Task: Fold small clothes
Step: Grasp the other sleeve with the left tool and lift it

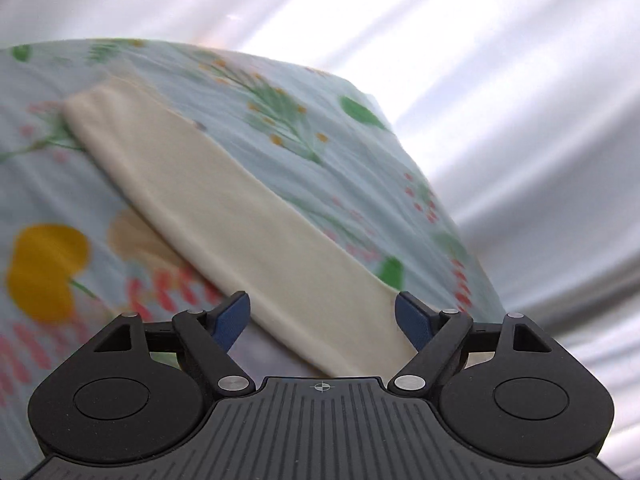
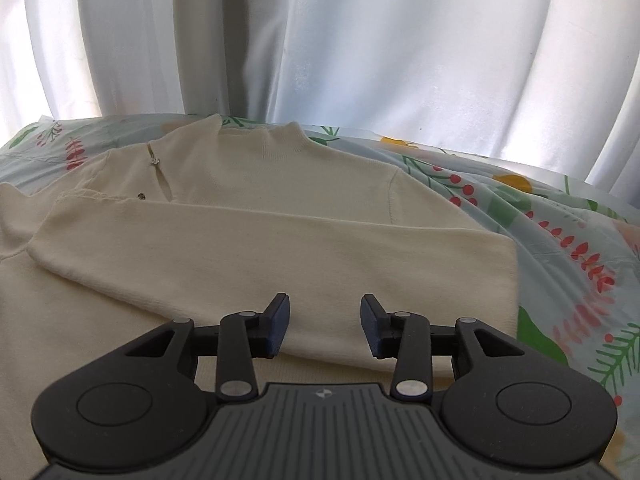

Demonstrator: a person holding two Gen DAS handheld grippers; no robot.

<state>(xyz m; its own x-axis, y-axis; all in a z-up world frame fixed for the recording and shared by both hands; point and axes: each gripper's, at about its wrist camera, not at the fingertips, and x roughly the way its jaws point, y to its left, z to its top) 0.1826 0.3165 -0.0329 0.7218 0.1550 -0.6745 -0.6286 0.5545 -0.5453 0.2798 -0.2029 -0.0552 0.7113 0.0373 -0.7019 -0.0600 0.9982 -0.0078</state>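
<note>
A cream sweater (image 2: pixel 248 184) lies flat on a floral sheet (image 2: pixel 560 240) that covers the work surface, with pale curtains (image 2: pixel 360 40) hanging behind it at the far side. In the right wrist view the garment fills the left and middle of the scene: at the far left a small keyhole opening with a button (image 2: pixel 155 161) sits near the shoulder, the raised collar (image 2: pixel 256 134) stands at the far edge toward the middle, and one sleeve (image 2: pixel 280 248) is folded across the body from right to left, its cuff end reaching the left side. The right gripper (image 2: pixel 325 326) hovers low over the near part of that folded sleeve, its dark blue pads (image 2: pixel 280 320) standing partly apart with only flat cloth below them and nothing pinched between. To the right of the sweater the sheet shows red berries, green leaves and yellow blooms. The left wrist view is tilted and smeared by blur, so detail there is hard to trust; it shows a long cream band of the same garment, probably a sleeve or a folded edge, running from far left to near right across the sheet. The left gripper (image 1: pixel 322 322) has its jaws spread wide, one pad on each side of the near end of that band, apparently clear of the cloth and gripping nothing.
</note>
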